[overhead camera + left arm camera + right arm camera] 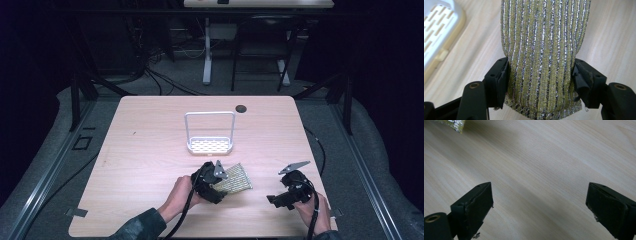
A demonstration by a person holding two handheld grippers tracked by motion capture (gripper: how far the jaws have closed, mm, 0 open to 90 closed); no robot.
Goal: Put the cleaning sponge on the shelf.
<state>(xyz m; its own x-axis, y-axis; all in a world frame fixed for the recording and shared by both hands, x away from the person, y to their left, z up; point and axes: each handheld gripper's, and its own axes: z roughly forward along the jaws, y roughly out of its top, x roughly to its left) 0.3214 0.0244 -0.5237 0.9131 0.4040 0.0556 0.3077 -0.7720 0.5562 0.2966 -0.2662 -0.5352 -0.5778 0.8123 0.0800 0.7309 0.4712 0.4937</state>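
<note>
Left gripper (540,82) clamped on glittery green-and-silver striped cloth (544,55), jaws squeezing both edges, cloth bunched betw. them. Cloth just in front of white slotted rack (210,145), nearer person, lying on wooden table (150,130). Right gripper (539,205) well to right of rack and cloth, jaws wide apart, nothing betw. them, low over bare tabletop.

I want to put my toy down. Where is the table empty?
The table is bare left of the white rack, and along its right side past the rack. It is crowded near the front, where the left gripper holds the sparkly cloth beside the right gripper.
</note>
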